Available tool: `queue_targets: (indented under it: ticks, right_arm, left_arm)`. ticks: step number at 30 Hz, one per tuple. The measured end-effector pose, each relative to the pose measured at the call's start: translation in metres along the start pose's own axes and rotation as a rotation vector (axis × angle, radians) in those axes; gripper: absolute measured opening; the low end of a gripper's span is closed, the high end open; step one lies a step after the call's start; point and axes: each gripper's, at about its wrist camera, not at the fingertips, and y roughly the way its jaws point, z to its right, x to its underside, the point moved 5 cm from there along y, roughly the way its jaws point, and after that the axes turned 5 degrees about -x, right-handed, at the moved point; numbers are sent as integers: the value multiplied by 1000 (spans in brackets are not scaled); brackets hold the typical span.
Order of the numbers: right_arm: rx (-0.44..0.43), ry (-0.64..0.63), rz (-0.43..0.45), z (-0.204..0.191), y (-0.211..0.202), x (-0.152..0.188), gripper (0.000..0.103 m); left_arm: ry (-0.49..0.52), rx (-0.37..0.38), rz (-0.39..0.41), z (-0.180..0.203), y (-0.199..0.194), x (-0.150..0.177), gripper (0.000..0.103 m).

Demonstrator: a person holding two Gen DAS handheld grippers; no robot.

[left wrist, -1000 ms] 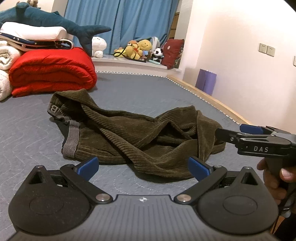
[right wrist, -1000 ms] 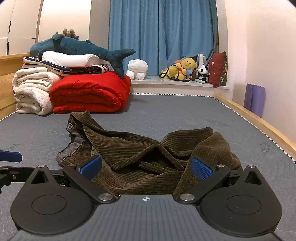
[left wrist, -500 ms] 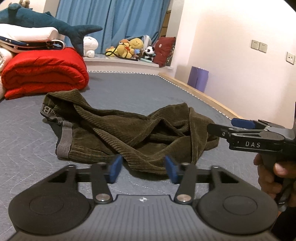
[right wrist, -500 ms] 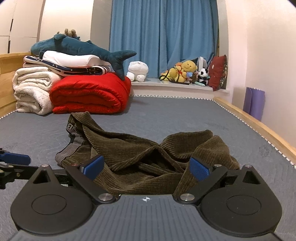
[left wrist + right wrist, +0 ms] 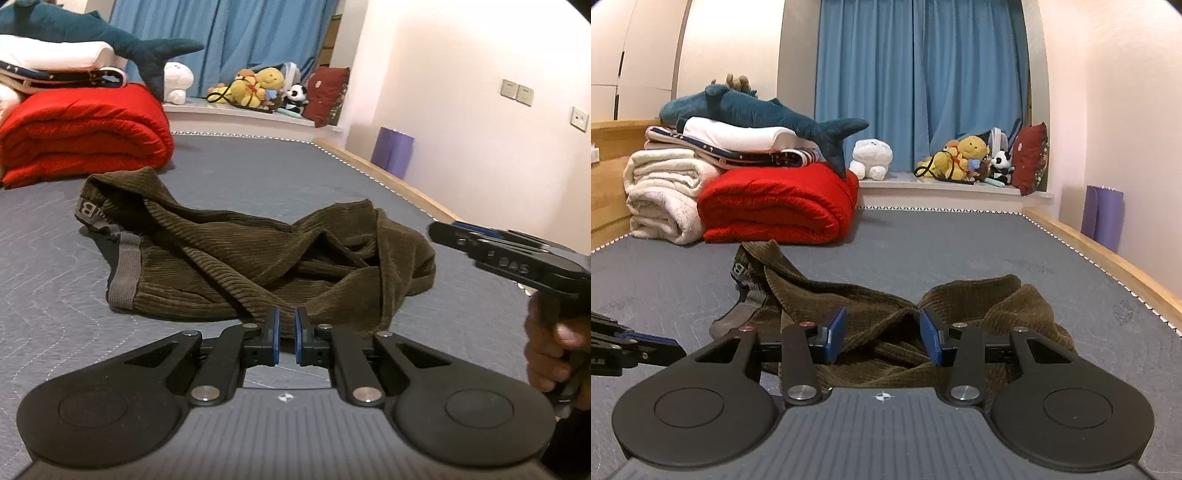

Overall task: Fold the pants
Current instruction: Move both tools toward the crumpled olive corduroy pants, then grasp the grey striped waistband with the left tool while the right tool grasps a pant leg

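Left hand-held gripper [image 5: 287, 334]: jaws have just been closing and now sit almost pressed together, thin slit between the blue pads, nothing in it. Tips hover just short of the near edge of the pants [image 5: 258, 266]. Right hand-held gripper [image 5: 882, 334] has been closing too, now half spread over the crumpled cloth; from my end I can't tell whether the pads touch fabric, likely not. A hand [image 5: 554, 347] grips its handle at the right edge of the left view.

Pants lie in a rumpled heap mid-mattress [image 5: 960, 243]: olive-brown ribbed corduroy, grey elastic waistband [image 5: 123, 273] toward the left, lettered.

Mattress is grey, quilted with wavy stitching, wooden rail [image 5: 1108, 258] on the right. Behind the pants: rolled red blanket [image 5: 779, 203], fluffy, with folded cream towels [image 5: 661, 195] beside it and a plush shark [image 5: 757, 114] on top. Stuffed toys [image 5: 964, 158] on the sill under blue curtains [image 5: 919, 81]. Nothing blocks the near edge of the pants.
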Motion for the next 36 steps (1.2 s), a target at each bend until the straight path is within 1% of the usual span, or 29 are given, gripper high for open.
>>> queue_targets:
  ticks: [3,6,12,17,20,21,23,25,28,30,31,33,34,35,36]
  right_arm:
    - [-9,6,13,-1,-2,-3,46]
    - [-24,15,28,-1,-6,-6,52]
    - [-33,12,48,0,-11,-10,55]
    - [-20,45,64,7,-14,-16,56]
    - [-5,62,71,12,-15,-19,56]
    - [0,70,74,14,-15,-21,54]
    - [23,73,76,17,-14,-23,33]
    - [36,92,70,21,-12,-23,30]
    - [25,145,58,28,-11,-24,31]
    - [16,167,49,31,-10,-26,31]
    - [13,178,48,33,-11,-26,31]
    - [2,191,47,34,-11,-27,33]
    - [2,194,48,36,-11,-27,34]
    - [5,202,47,38,-11,-28,34]
    - [2,215,45,40,-12,-29,34]
  left_arm:
    - [-22,-27,-6,-14,6,-4,8]
    - [-46,-61,-17,-29,15,-6,8]
    - [-93,-124,-32,-55,29,-6,8]
    - [-107,-173,-39,-66,37,-1,8]
    - [-143,-191,-35,-77,38,-1,8]
    - [-173,-180,-32,-83,38,-1,8]
    - [-218,-161,-35,-91,39,1,8]
    - [-240,-162,-61,-99,43,-1,8]
    - [-236,-183,-78,-111,56,-11,8]
    - [-245,-202,-84,-123,70,-15,11]
    - [-261,-225,-87,-130,77,-14,12]
    - [-298,-288,-96,-146,94,-9,22]
    - [-311,-316,-98,-153,102,-7,25]
    - [-328,-336,-102,-160,113,-5,30]
    - [-342,-344,-107,-165,123,-4,40]
